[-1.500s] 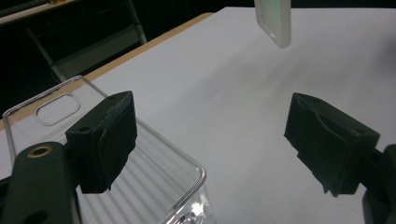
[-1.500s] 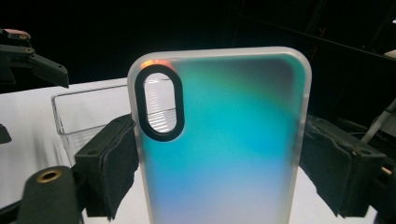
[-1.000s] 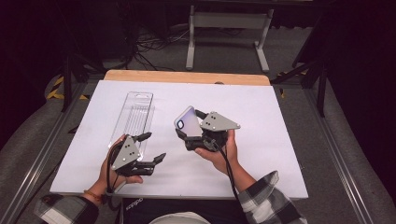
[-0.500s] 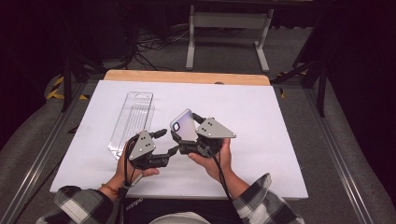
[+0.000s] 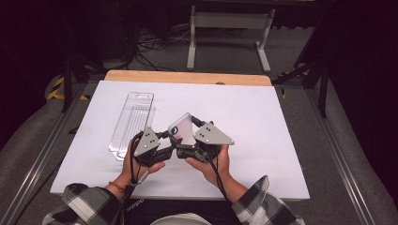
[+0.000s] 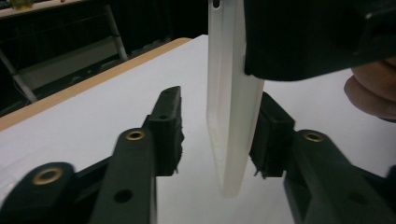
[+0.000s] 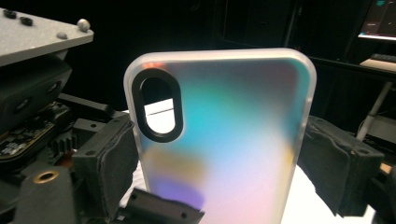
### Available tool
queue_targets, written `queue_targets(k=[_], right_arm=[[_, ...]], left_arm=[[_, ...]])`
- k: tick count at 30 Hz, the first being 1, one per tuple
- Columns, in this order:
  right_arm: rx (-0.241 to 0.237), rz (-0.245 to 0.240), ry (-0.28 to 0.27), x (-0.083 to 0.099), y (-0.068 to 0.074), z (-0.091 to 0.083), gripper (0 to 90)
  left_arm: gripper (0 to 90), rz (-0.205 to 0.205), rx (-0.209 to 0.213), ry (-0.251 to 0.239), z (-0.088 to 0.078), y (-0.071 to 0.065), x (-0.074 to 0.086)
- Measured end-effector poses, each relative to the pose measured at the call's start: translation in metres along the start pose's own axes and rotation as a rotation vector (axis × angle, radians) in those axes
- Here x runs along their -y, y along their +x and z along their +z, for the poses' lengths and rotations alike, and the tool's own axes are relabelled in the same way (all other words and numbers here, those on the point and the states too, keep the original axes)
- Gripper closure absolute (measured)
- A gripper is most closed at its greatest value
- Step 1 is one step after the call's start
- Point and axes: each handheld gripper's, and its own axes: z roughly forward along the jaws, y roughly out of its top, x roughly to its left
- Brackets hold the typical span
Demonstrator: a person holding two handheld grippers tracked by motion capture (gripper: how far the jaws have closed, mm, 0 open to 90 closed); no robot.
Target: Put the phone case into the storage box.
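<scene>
Iridescent phone case (image 7: 224, 140), no legible writing, stands clamped in right claw (image 7: 219, 154); left claw (image 6: 219, 140), closing, straddles its edge untouched.

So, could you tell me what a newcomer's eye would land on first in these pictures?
First, the iridescent phone case, held upright by its edges in the right gripper near the table's front middle. The left gripper has been closing around its edge: one pad touches, the other stands apart. A clear plastic package lies flat on the white table, to the left.
</scene>
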Motion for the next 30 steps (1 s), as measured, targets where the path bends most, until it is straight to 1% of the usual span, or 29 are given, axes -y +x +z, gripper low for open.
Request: queue_targets(k=[1,3,4,6,7,9,10,14,18,25,26,27,30], right_arm=[[-0.003,0.0,0.002,0.0002,0.0002,0.0002,16.9],[0.003,-0.001,0.002,0.0005,0.0013,0.0,16.9],[0.004,-0.003,0.003,0.0004,0.0015,0.0,17.0],[0.013,-0.016,-0.002,0.0,0.002,-0.0004,17.0],[0.01,-0.017,0.001,-0.0003,0.0023,-0.0006,17.0],[0.012,-0.017,0.001,-0.0003,0.0024,-0.0006,17.0],[0.01,-0.02,0.002,-0.0002,0.0024,-0.0004,17.0],[0.004,-0.015,0.004,0.0,0.0022,0.0,16.9],[-0.002,-0.022,0.006,-0.0007,0.0026,-0.0009,16.7],[-0.016,-0.025,0.003,-0.0017,0.0018,-0.0022,16.4],[-0.013,-0.025,0.005,-0.0017,0.0019,-0.003,16.1],[0.003,-0.03,-0.002,-0.0018,0.0024,-0.0036,15.4],[0.007,-0.034,-0.016,-0.0029,0.003,-0.0055,14.3]], left_arm=[[63.1,0.004,0.0,-0.001,-0.0001,0.0004,0.0],[68.5,0.004,0.013,0.004,-0.0008,0.0003,0.0001],[70.7,0.013,0.011,-0.002,-0.001,0.0003,-0.0001],[77.4,0.016,0.024,-0.008,-0.0018,-0.0004,-0.0003],[79.4,0.025,0.022,-0.011,-0.002,-0.0007,-0.0005],[80.4,0.039,0.026,-0.003,-0.0019,-0.0013,-0.0008],[80.5,0.033,0.033,0.0,-0.0021,-0.0012,-0.0006],[80.7,0.04,0.042,0.004,-0.0027,-0.0004,-0.0007],[80.9,0.044,0.053,0.002,-0.0037,0.0,-0.0013],[80.9,0.055,0.056,0.004,-0.0058,-0.0001,-0.0026],[80.9,0.055,0.057,0.003,-0.0059,-0.0001,-0.0028],[80.9,0.054,0.056,0.004,-0.0061,0.0004,-0.0027],[80.9,0.052,0.055,0.005,-0.0066,0.0016,-0.0026]])
